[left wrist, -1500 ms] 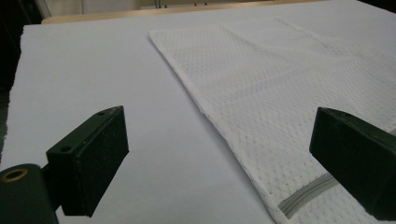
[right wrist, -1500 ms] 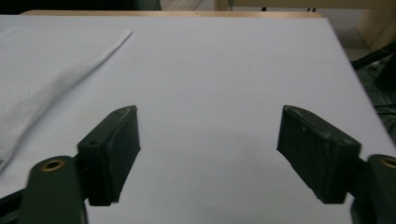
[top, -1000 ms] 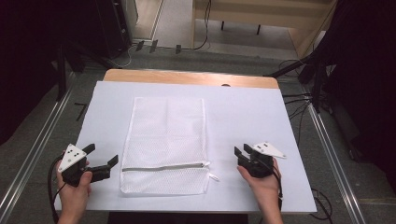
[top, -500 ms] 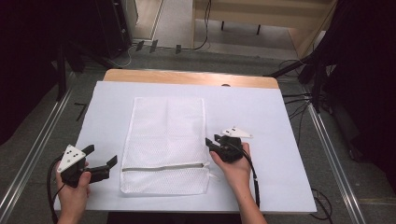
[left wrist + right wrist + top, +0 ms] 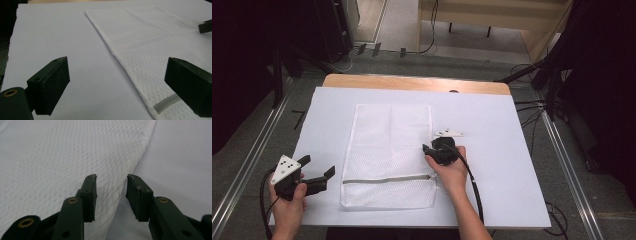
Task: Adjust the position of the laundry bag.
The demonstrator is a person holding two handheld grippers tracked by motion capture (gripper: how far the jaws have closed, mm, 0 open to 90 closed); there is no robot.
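fingers (image 5: pixel 89 195) of the right gripper (image 5: pixel 111 192) are sitting partly spread, with a gap between the pads, and they've just been closing a bit. the right edge of the white mesh laundry bag (image 5: pixel 387 150) is running up through that gap, but the pads aren't pressing on it, so nothing is actually being pinched. in the right gripper view one pad is hanging over the mesh and the other over the bare sheet just off the hem.

from the high view the right gripper (image 5: pixel 438 150) is hovering at the bag's right edge, about halfway along its length, with the person's right hand (image 5: pixel 451 170) wrapped around it and the cable trailing back toward the bottom of the picture.

left gripper (image 5: pixel 314 175) is sitting near the table's front left corner, held in the left hand (image 5: pixel 289 200), and its jaws are standing wide apart with nothing between them. it's just beside the bag's left edge but not touching it. in the left gripper view the two pads (image 5: pixel 51 85) are framing bare sheet and the near left edge of the mesh laundry bag (image 5: pixel 150 50).

the bag itself is lying flat in the middle of the white sheet (image 5: pixel 512 150) covering the table, long side running away from the person. its grey zipper (image 5: pixel 387 178) is running across the near end, looking closed as far as i can tell. the wooden table edge (image 5: pixel 412 82) is peeking out at the far side.
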